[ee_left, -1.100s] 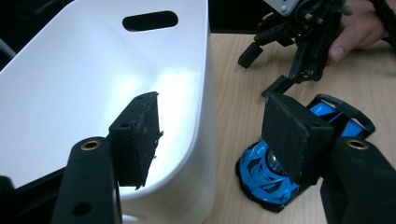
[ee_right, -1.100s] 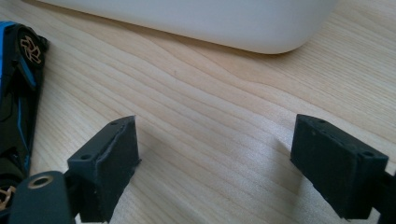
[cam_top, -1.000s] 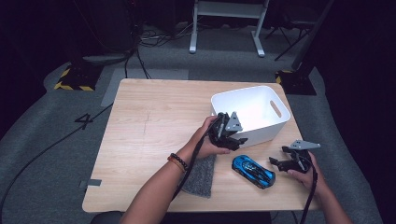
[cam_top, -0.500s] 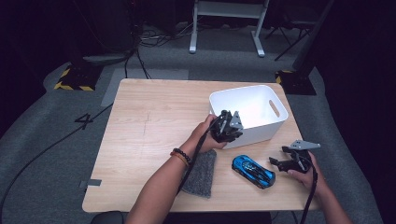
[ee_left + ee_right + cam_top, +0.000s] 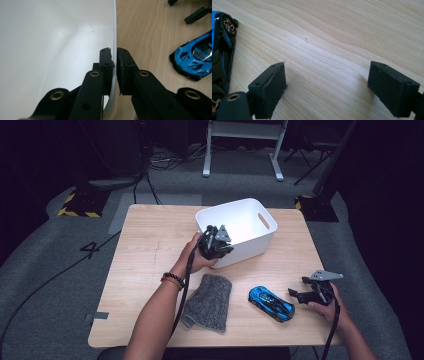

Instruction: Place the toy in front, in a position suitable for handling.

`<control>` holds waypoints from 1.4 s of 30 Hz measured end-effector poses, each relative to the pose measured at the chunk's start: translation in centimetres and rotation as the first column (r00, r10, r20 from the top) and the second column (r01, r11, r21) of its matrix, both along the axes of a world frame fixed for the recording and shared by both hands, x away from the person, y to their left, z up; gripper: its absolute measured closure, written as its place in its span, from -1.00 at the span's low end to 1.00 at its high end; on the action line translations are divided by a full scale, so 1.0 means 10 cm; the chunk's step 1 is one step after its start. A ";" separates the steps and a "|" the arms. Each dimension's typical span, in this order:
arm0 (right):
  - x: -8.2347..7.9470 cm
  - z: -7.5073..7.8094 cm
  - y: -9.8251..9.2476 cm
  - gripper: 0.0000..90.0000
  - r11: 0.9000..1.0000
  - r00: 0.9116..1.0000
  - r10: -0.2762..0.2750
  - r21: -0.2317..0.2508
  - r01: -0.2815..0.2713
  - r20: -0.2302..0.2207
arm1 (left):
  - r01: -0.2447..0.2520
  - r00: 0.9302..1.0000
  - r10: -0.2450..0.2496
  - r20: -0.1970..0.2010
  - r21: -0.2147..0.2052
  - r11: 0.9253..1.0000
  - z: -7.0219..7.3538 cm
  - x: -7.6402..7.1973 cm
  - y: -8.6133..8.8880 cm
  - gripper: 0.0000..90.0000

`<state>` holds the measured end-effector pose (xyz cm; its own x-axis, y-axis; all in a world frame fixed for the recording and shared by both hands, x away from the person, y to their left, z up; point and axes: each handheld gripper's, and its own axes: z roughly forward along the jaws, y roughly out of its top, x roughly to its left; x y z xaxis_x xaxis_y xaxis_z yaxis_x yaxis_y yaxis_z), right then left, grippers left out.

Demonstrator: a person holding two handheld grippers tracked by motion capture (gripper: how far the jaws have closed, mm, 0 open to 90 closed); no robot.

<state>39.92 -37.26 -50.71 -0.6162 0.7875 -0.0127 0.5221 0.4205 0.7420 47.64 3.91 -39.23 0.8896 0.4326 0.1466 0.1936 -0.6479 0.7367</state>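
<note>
From the high view, the left gripper (image 5: 216, 242) clamps the near wall of the white bin (image 5: 235, 231), which sits toward the surface's far right corner; any drag should stay low and slow so it slides flat. In the left gripper view, fingers (image 5: 125, 66) pinch the rim. In the right gripper view, fingers (image 5: 270, 87) stand wide beside the blue car (image 5: 220, 47).

High view: overhead, facing forward-down across table (image 5: 150, 270). Gripper views: close, along jaws; all share blue car (image 5: 271, 303).
</note>
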 end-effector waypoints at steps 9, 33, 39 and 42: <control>0.00 0.00 0.00 -0.67 1.000 1.000 0.000 0.000 0.000 0.000 | 0.012 0.999 -0.012 -0.035 -0.002 1.000 0.01 0.09 0.26 0.92; 0.00 0.00 0.00 -0.67 1.000 1.000 0.000 0.000 0.000 0.000 | -0.495 0.869 0.488 -0.088 -0.211 0.843 0.06 0.04 0.89 -0.54; 0.00 0.00 0.00 -0.67 1.000 1.000 0.000 0.000 0.000 0.000 | -0.605 0.796 0.601 -0.073 -0.131 0.785 -0.02 0.20 0.69 -0.40; 0.00 0.00 0.00 -0.66 1.000 1.000 0.000 0.000 0.000 0.000 | -0.642 0.767 0.631 -0.115 -0.146 0.753 -0.07 0.30 0.68 -0.37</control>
